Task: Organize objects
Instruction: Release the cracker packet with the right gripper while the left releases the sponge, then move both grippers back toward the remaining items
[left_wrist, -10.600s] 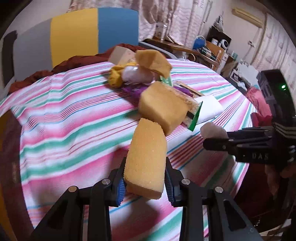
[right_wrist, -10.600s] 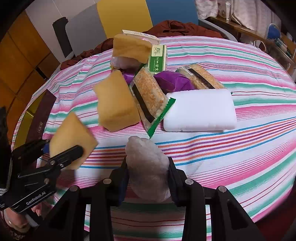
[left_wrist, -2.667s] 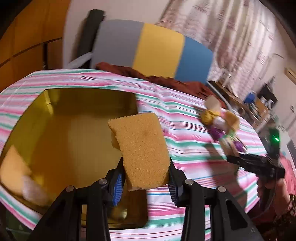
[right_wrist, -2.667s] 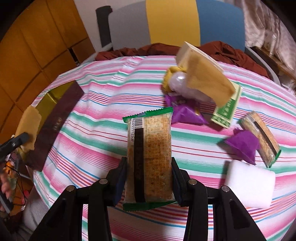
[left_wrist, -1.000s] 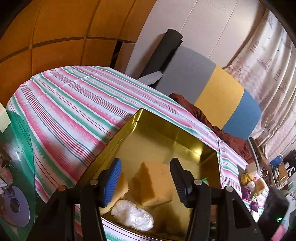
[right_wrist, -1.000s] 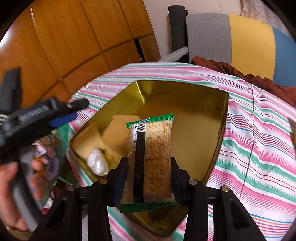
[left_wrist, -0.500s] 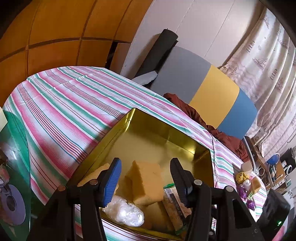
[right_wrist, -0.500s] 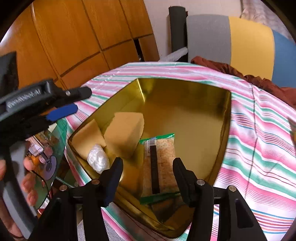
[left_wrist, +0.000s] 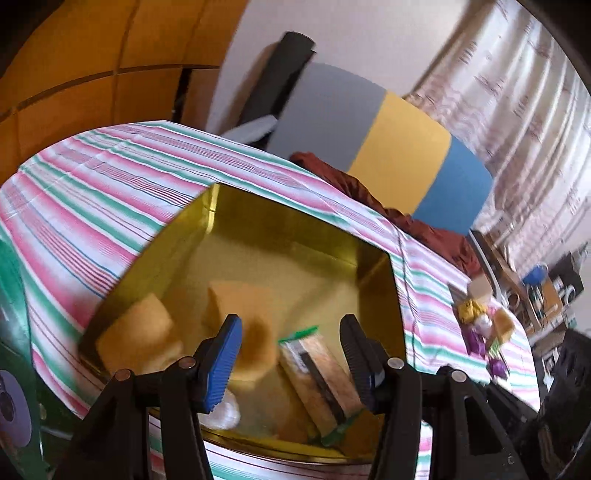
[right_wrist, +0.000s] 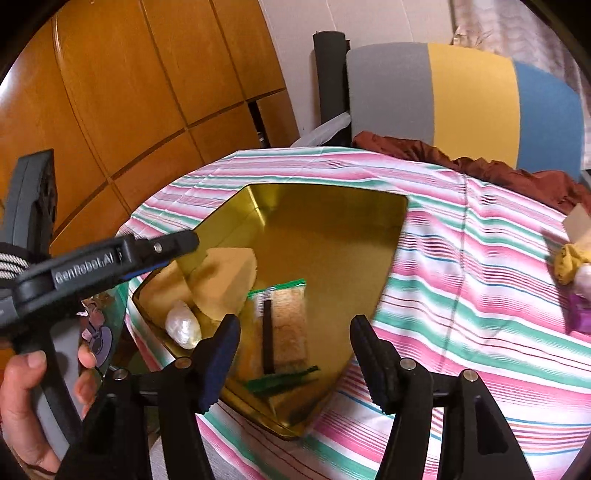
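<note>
The right tongs (right_wrist: 295, 354) are opening, nothing between them, above the cracker packet (right_wrist: 282, 325) lying in the gold tin (right_wrist: 332, 206) at mid-frame. The left tongs (left_wrist: 291, 354) stand apart and empty over the sponges (left_wrist: 236, 306).

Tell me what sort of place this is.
Probably a room in a home, perhaps a bedroom: a surface under a pink, green and white striped cloth, pale patterned curtains, orange wooden wall panels, and a grey, yellow and blue padded backrest.

Striped tablecloth (right_wrist: 461, 280), grey-yellow-blue chair back (right_wrist: 461, 96), rust-red cloth (right_wrist: 480, 166), wooden wall panels (right_wrist: 129, 92)
</note>
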